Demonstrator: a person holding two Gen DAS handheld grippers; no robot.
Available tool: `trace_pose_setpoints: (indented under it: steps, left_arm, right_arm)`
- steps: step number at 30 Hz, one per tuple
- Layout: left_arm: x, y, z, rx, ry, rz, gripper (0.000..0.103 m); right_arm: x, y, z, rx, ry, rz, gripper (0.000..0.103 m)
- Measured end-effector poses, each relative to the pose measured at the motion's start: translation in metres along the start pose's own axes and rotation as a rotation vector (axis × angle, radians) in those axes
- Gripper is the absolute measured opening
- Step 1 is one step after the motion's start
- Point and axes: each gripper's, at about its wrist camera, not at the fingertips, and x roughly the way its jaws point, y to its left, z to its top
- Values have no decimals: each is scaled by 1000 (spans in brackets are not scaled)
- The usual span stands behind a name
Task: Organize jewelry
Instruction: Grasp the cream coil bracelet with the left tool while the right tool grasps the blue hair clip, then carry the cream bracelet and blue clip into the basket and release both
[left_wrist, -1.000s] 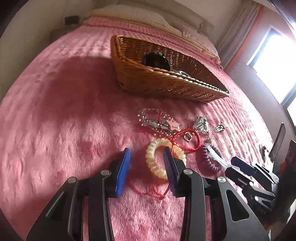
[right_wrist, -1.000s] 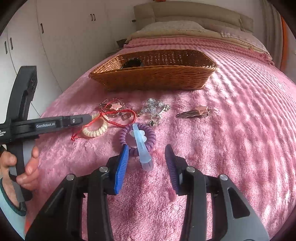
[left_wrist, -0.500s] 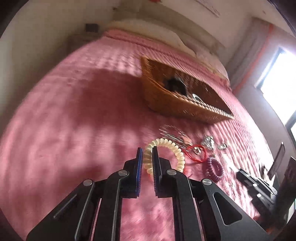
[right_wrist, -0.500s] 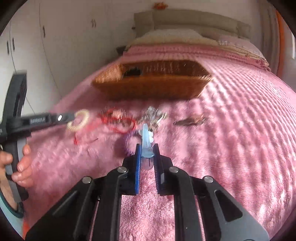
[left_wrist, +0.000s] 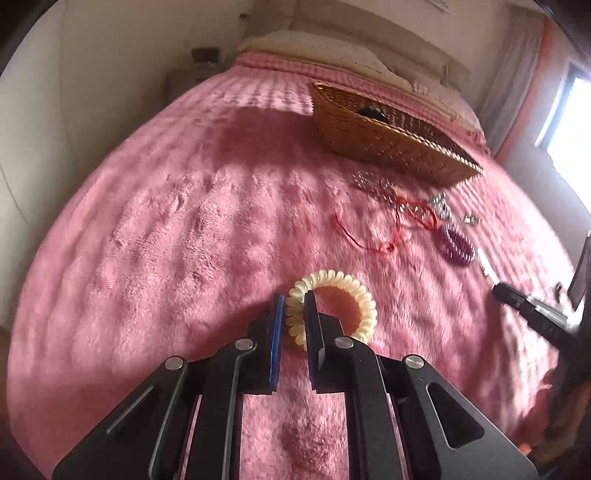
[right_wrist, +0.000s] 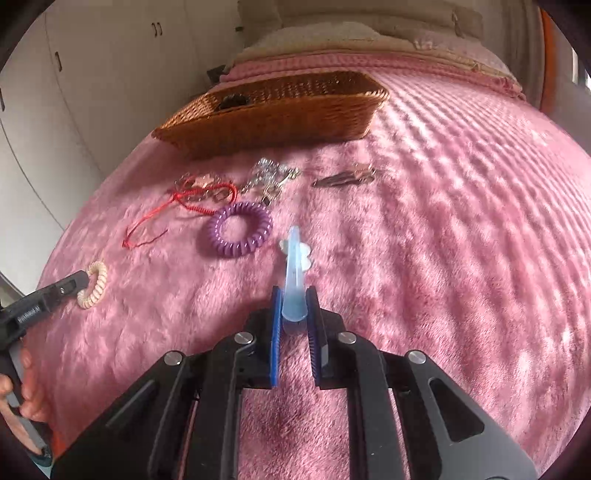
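Observation:
My left gripper (left_wrist: 294, 301) is shut on one side of a cream spiral hair tie (left_wrist: 360, 295), which it holds above the pink blanket. In the right wrist view that hair tie (right_wrist: 94, 284) hangs from the left gripper at the left edge. My right gripper (right_wrist: 294, 295) is shut on the wide end of a light blue hair clip (right_wrist: 293, 269) that points away from me. A purple spiral hair tie (right_wrist: 240, 229), a red cord bracelet (right_wrist: 192, 197), silver chains (right_wrist: 267, 177) and a brown hair clip (right_wrist: 345, 177) lie loose in front of a wicker basket (right_wrist: 273, 114).
The basket (left_wrist: 384, 136) stands toward the head of the bed with a dark object inside. The pink fuzzy blanket (right_wrist: 461, 240) covers the whole bed. White wardrobe doors (right_wrist: 55, 92) line the left wall. A hand (right_wrist: 26, 391) holds the left gripper's handle.
Both grippers closed: the left on the cream hair tie, the right on the blue clip. The left one then carried the hair tie to the left, away from the other jewelry.

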Motion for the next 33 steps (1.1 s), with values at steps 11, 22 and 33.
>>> trace_pose_setpoints:
  steps: [11, 22, 33]
  left_arm:
    - [-15, 4, -14, 50, 25, -93, 34]
    - [-3, -27, -17, 197, -2, 63, 15]
    - [-19, -15, -10, 83, -47, -69, 9]
  right_arm:
    - [-4, -3, -4, 9, -6, 15, 32]
    - [7, 3, 5, 8, 9, -34, 32]
    - [-5, 7, 3, 2, -16, -35, 11]
